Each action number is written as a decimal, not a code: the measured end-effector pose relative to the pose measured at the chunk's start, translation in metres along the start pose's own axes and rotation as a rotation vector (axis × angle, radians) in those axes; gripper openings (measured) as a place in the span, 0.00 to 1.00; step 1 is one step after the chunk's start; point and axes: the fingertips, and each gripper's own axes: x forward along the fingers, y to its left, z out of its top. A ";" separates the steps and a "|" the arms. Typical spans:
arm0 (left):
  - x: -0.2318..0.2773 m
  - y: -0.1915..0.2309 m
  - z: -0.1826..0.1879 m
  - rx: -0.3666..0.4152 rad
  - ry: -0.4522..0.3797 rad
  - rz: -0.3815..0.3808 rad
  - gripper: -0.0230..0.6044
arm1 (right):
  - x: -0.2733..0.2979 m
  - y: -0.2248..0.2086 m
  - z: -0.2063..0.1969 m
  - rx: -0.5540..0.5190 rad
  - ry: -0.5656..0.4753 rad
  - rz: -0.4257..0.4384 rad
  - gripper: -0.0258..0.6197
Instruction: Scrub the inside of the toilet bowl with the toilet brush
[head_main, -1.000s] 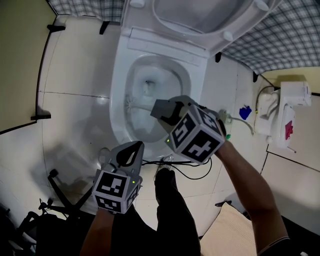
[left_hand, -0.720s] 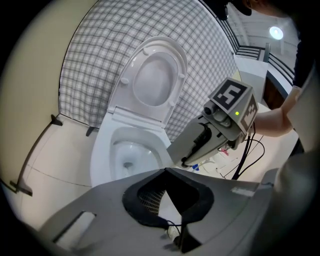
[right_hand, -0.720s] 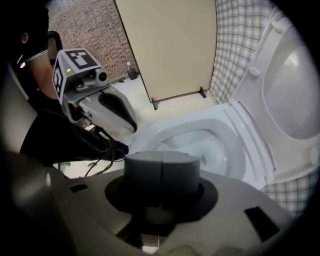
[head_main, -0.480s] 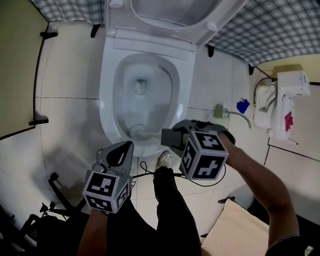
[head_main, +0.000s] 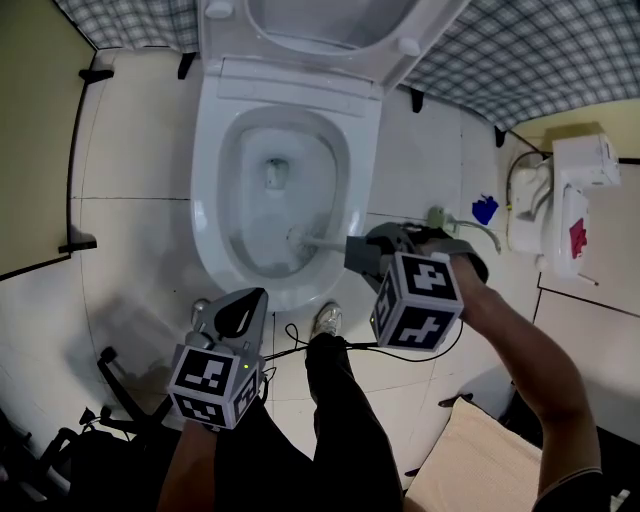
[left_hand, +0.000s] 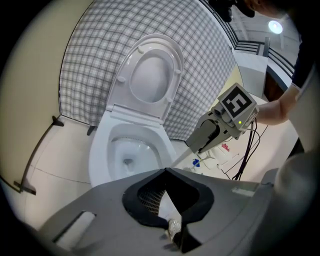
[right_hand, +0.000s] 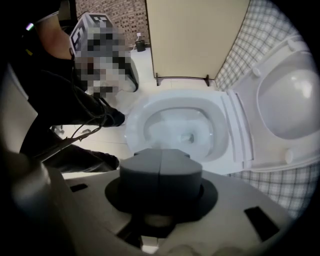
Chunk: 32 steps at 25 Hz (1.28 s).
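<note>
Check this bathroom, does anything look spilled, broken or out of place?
Nothing spilled or broken. The one oddity: black cables trail loose across the floor beside the person's shoe, in front of the toilet, where feet could snag them.

Bowl (head_main: 245, 175): open from above; lid (head_main: 320, 22) upright at far side.
Right rim: crossed by toilet brush (head_main: 318, 241) in right gripper (head_main: 354, 250).
Left floor (head_main: 135, 150): open tile.
Near rim: left gripper (head_main: 236, 312), shoe (head_main: 326, 320).

Three cameras on one toilet (head_main: 206, 190)
The head view looks steeply down from high up. The left gripper view faces it from lower, farther back. The right gripper view sits close beside it. All three share it.
</note>
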 end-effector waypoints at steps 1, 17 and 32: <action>0.000 -0.001 -0.001 0.001 0.002 0.001 0.05 | 0.000 -0.005 -0.002 0.048 -0.017 -0.030 0.29; 0.002 0.000 0.031 0.054 -0.040 0.035 0.05 | -0.053 -0.035 -0.011 0.892 -0.613 -0.125 0.29; 0.028 -0.067 0.041 0.160 -0.041 -0.060 0.05 | -0.139 0.005 -0.126 1.144 -0.802 -0.368 0.29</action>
